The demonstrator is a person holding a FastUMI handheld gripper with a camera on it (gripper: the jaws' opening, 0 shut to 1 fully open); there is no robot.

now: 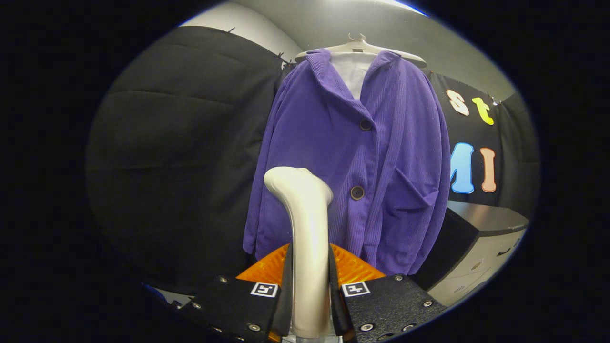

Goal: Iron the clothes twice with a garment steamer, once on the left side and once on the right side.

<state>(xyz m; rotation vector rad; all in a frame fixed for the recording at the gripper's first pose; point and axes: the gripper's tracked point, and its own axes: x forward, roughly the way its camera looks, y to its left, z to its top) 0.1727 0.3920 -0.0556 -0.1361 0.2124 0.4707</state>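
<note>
Tool clamping steamer, purple corduroy jacket hanging buttoned

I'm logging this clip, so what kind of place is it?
Likely a recording booth set up for ironing: black cloth wall, purple jacket hanging on a hanger, and the tongs shut on a garment steamer.

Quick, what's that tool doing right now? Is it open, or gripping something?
Tool: closed on the steamer, both fingers pressing its handle, head up near the purple jacket.
</note>
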